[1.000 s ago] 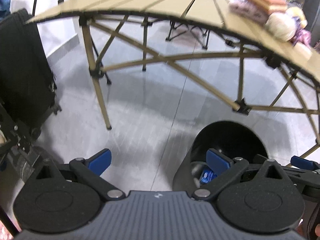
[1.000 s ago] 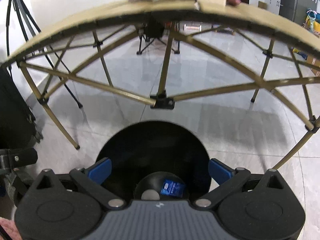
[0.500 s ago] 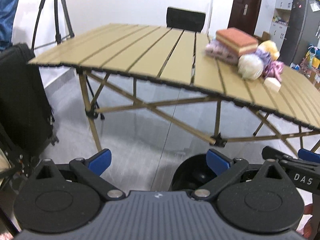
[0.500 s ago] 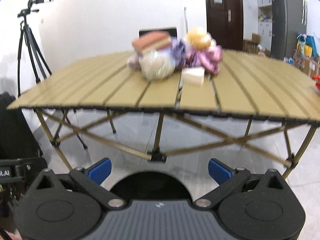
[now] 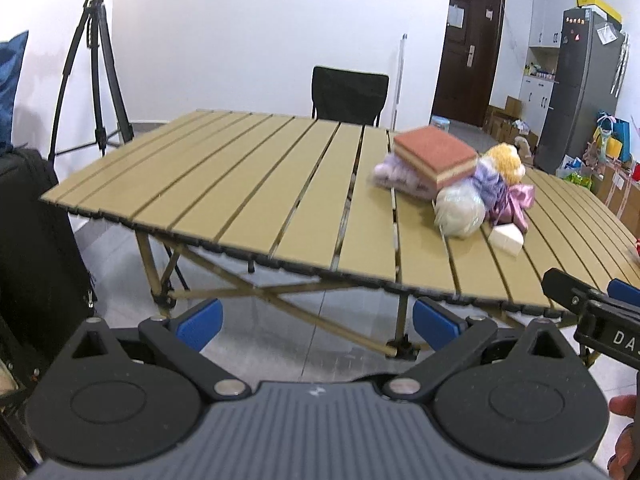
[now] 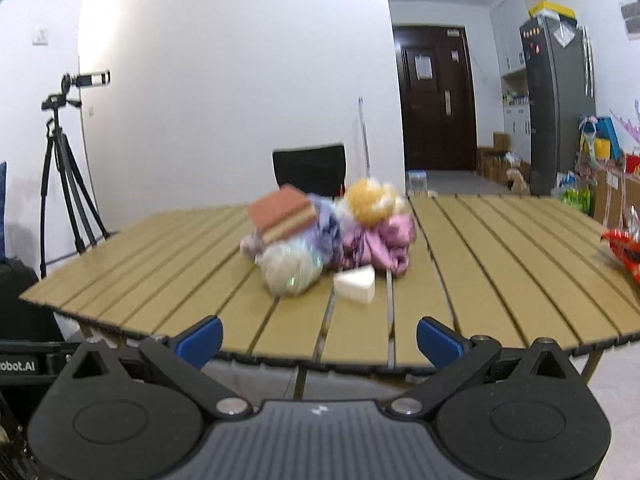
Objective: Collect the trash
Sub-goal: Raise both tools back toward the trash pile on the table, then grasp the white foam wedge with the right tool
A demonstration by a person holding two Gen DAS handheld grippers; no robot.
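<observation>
A pile of items lies on the tan slatted table [image 5: 248,200]: a red-topped sponge [image 5: 436,156], a crumpled clear bag [image 5: 458,210], a white wedge [image 5: 507,239], a purple cloth [image 5: 514,200] and a yellow plush [image 5: 504,162]. The same pile shows in the right wrist view, with the sponge [image 6: 284,212], bag [image 6: 290,268], wedge [image 6: 356,288] and a red wrapper [image 6: 624,252] at the table's right edge. My left gripper [image 5: 316,322] is open and empty, in front of the table edge. My right gripper [image 6: 318,340] is open and empty, at the near table edge.
A black chair [image 5: 350,96] stands behind the table. A tripod [image 5: 96,64] stands at the left and a black case [image 5: 32,248] beside it. A fridge [image 6: 560,112] and boxes are at the far right. The bin is out of view.
Both grippers have risen from over the black bin on the floor to table height. The view has tilted up, so the bin is gone from sight and the tabletop shows.
</observation>
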